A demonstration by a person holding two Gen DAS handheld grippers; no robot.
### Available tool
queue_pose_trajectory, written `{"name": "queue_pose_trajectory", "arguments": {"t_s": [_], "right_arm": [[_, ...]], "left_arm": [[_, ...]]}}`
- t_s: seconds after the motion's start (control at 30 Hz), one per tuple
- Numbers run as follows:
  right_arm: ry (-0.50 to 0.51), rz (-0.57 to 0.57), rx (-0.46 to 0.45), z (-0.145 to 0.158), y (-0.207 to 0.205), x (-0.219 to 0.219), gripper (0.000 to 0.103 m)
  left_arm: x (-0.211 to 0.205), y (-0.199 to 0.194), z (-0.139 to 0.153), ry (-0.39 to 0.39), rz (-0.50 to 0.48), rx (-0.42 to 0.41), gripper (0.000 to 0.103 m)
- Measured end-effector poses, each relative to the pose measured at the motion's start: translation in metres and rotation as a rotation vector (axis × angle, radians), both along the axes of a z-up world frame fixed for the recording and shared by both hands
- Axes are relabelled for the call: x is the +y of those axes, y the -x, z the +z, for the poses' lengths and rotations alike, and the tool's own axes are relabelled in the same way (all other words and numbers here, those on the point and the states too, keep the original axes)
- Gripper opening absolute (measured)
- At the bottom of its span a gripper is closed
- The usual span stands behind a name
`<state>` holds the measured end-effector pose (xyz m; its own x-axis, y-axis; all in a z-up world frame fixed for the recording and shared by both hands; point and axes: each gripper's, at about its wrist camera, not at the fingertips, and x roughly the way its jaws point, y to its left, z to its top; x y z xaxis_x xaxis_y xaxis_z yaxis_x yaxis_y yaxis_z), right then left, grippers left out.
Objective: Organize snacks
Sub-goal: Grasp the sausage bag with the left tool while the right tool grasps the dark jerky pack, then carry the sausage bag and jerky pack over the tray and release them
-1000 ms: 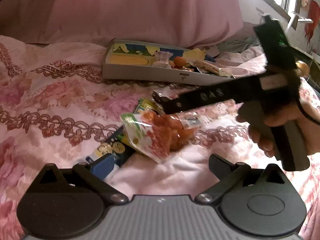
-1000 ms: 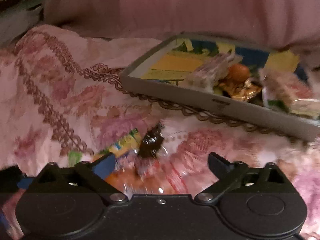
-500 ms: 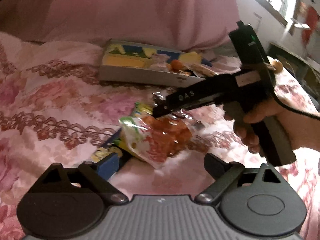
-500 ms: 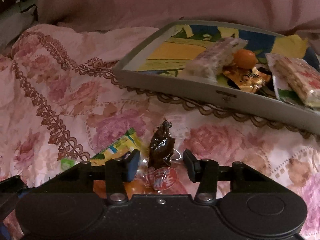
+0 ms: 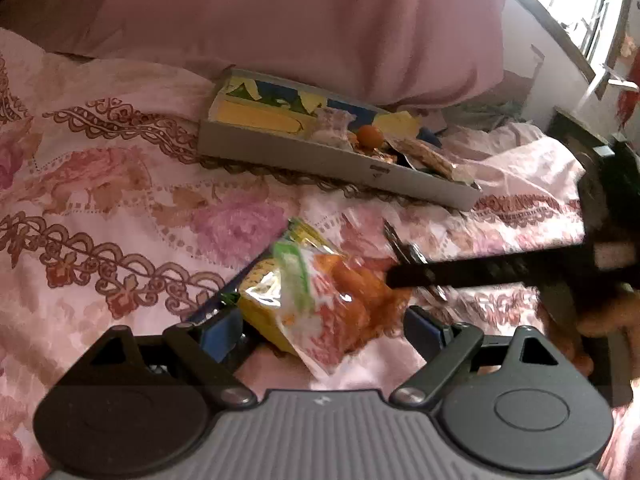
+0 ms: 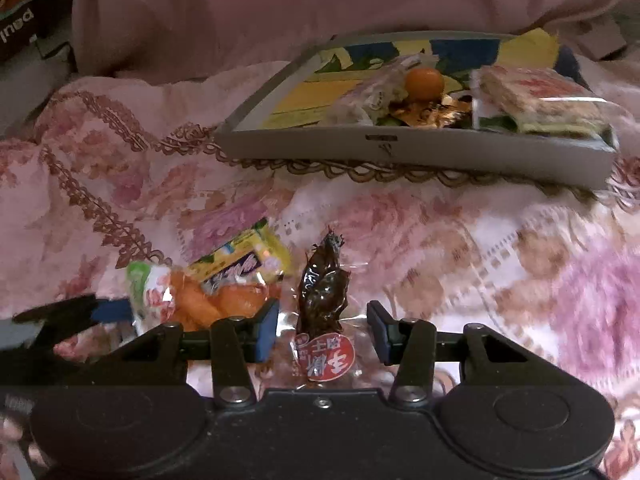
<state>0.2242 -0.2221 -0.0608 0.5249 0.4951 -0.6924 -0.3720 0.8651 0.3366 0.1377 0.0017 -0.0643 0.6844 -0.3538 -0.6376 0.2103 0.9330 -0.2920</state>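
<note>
A clear pack of orange snacks (image 5: pixel 332 300) lies on a yellow packet (image 5: pixel 264 276) on the floral bedspread, between the open fingers of my left gripper (image 5: pixel 320 328). My right gripper (image 6: pixel 322 330) is open around a dark brown snack in a clear wrapper with a red label (image 6: pixel 324 300), its pads apart from it. The orange pack (image 6: pixel 200 300) and yellow packet (image 6: pixel 244 260) show to the left in the right wrist view. The right gripper's body (image 5: pixel 500 268) crosses the left wrist view at the right. A grey tray (image 5: pixel 336 160) (image 6: pixel 420 148) holds several snacks and an orange ball (image 6: pixel 424 82).
A large pink pillow (image 5: pixel 300 20) lies behind the tray. The floral bedspread (image 5: pixel 100 200) spreads to the left. A window (image 5: pixel 572 0) and dark furniture are at the far right. A box (image 6: pixel 28 20) sits at the far left of the right wrist view.
My right gripper has closed partway around the dark wrapped snack, then widened a little. My left gripper has moved closer to the orange pack, its fingers now beside it.
</note>
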Motion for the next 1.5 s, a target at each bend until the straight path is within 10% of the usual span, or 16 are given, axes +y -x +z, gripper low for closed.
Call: {"name": "queue_pose_trajectory", "arguments": {"t_s": [0.27,0.97,1.37,1.5], "right_arm": [[-0.067,-0.151,-0.049,-0.005,0.029,-0.026,0.049],[0.135,-0.049,-0.185,-0.016,0.036,-0.020,0.050],[0.203,0.007,-0.201,-0.014,0.045,-0.012,0.069],[0.262,0.020,-0.214,-0.015,0.050,-0.006,0.055]], "left_arm": [[-0.013,-0.002,0.005,-0.035,-0.010,-0.022,0.081],[-0.048,0.007,0.007,-0.105,-0.153,-0.092,0.073],[-0.051,-0.006,-0.008,-0.190,-0.098,-0.027,0.036],[-0.054,-0.003,-0.007,-0.190,-0.093,-0.018,0.031]]}}
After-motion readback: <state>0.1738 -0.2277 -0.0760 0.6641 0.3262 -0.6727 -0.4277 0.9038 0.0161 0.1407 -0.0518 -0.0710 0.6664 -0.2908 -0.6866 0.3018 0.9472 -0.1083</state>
